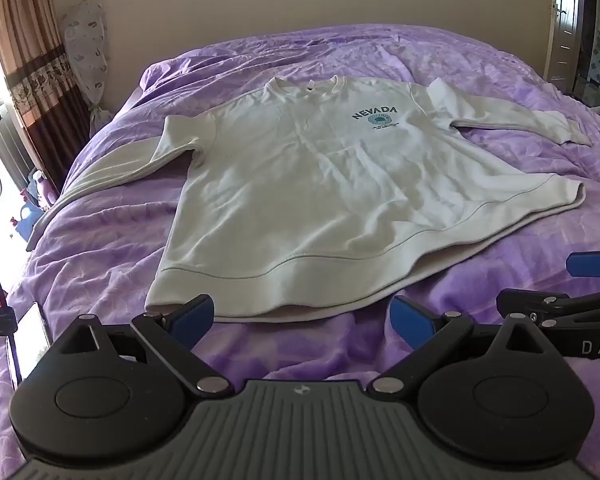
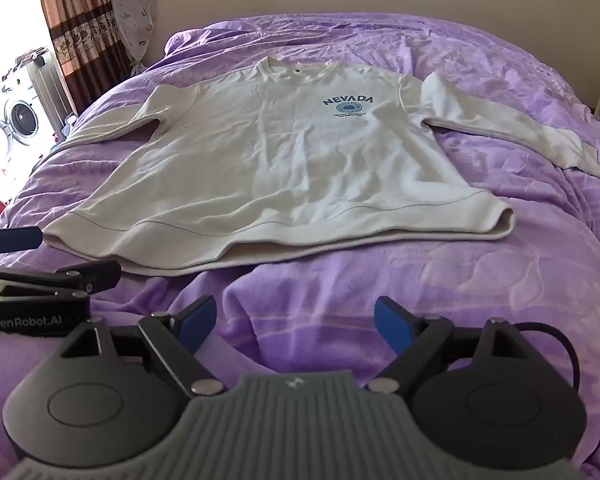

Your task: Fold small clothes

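A white long-sleeved sweatshirt (image 1: pixel 312 184) with a blue NEVADA print lies flat, front up, on the purple bedspread (image 1: pixel 100 264); it also shows in the right wrist view (image 2: pixel 276 160). Both sleeves are spread out to the sides, and the hem is nearest me. My left gripper (image 1: pixel 302 320) is open and empty, just in front of the hem's left part. My right gripper (image 2: pixel 296 322) is open and empty, a little short of the hem, over bare bedspread (image 2: pixel 380 272). Each gripper shows at the edge of the other's view.
A wall runs behind the bed. Curtains (image 1: pixel 32 64) and a washing machine (image 2: pixel 20 120) stand at the left. A door (image 1: pixel 568 20) is at the far right. A phone (image 1: pixel 32 340) lies at the bed's left edge.
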The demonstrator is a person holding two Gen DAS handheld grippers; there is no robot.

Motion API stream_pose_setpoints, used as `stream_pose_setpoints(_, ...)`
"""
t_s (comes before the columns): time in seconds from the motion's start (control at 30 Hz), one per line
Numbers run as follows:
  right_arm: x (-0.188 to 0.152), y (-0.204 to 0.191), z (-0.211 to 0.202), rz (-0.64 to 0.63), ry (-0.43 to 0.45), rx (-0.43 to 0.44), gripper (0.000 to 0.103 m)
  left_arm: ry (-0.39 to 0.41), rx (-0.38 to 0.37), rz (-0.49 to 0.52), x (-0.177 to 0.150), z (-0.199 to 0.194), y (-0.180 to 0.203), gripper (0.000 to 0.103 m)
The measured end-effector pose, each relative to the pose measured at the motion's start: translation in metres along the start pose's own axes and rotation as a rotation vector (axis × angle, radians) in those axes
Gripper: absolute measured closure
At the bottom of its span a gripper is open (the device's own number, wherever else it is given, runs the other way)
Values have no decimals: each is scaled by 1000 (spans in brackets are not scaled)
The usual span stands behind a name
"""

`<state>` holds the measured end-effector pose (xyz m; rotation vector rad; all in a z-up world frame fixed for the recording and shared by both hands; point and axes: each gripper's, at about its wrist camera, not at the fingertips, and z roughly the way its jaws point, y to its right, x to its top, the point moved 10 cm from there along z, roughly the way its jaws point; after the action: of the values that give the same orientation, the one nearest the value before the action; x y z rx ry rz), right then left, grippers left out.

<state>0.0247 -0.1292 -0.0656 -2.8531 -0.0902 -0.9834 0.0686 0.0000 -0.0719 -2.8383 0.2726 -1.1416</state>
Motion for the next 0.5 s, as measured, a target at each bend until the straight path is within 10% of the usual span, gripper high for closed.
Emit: stream_pose_setpoints(0.5, 0, 0, 1, 1, -2, -1, 21, -15, -7, -2, -1, 0, 0, 0)
